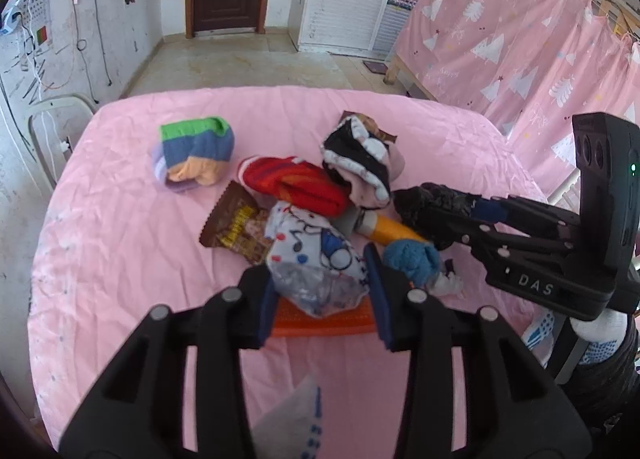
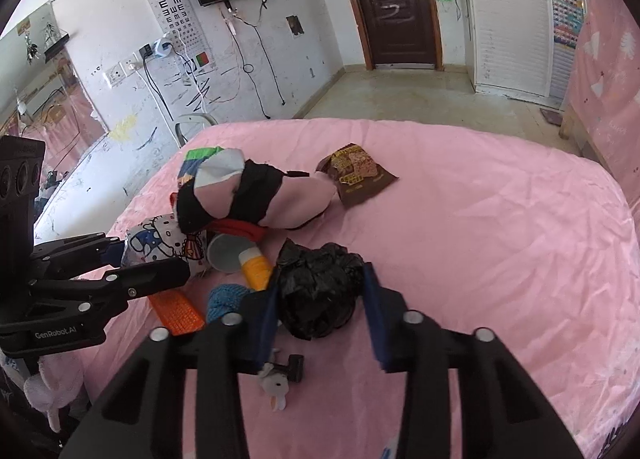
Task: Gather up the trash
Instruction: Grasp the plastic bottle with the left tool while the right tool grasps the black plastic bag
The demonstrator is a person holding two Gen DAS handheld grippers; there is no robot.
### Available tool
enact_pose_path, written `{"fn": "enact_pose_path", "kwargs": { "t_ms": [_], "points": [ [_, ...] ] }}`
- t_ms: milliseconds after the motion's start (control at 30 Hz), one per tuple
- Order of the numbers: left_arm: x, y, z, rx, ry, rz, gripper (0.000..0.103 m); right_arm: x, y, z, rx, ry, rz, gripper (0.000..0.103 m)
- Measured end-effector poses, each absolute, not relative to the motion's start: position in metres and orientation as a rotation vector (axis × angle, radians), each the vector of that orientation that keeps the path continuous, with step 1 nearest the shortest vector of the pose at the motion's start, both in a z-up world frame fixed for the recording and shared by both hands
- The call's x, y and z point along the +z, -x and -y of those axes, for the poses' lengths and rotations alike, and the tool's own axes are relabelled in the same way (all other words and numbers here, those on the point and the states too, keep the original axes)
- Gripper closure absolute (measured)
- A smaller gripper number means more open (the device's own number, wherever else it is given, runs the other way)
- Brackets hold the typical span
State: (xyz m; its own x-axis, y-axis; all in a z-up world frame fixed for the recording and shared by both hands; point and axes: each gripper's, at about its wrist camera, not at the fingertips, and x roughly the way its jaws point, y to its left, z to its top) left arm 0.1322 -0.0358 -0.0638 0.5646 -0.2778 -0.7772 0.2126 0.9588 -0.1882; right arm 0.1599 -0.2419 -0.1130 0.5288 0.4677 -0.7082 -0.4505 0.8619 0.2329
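A heap of things lies on a pink-covered table [image 1: 120, 219]. My left gripper [image 1: 320, 291] is shut on a crumpled cartoon-print plastic bag [image 1: 316, 259], seen also in the right wrist view [image 2: 156, 239]. My right gripper [image 2: 320, 299] is shut on a crumpled black plastic bag [image 2: 320, 287], which shows in the left wrist view [image 1: 432, 203] held at that gripper's tips [image 1: 444, 215]. A brown snack wrapper [image 1: 236, 223] lies left of the cartoon bag. Another brown wrapper [image 2: 356, 173] lies farther back. An orange tube [image 1: 384, 229] with a grey cap lies between the grippers.
Folded socks sit in the heap: striped green-blue [image 1: 196, 151], red [image 1: 296, 183], black-pink [image 1: 360, 159], and a blue one [image 1: 412, 259]. An orange flat packet [image 2: 176, 311] lies under the left gripper. A small white toy [image 2: 276, 383] lies near the front. A pink curtain [image 1: 520, 51] hangs on the right.
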Motion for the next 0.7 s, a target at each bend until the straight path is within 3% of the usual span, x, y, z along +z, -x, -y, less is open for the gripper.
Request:
{"fn": "enact_pose_path", "kwargs": {
  "t_ms": [700],
  "points": [
    [-0.007, -0.087, 0.074, -0.309, 0.014, -0.780, 0.066, -0.056, -0.110, 0.307, 0.485, -0.106, -0.666, 0.078]
  ]
}}
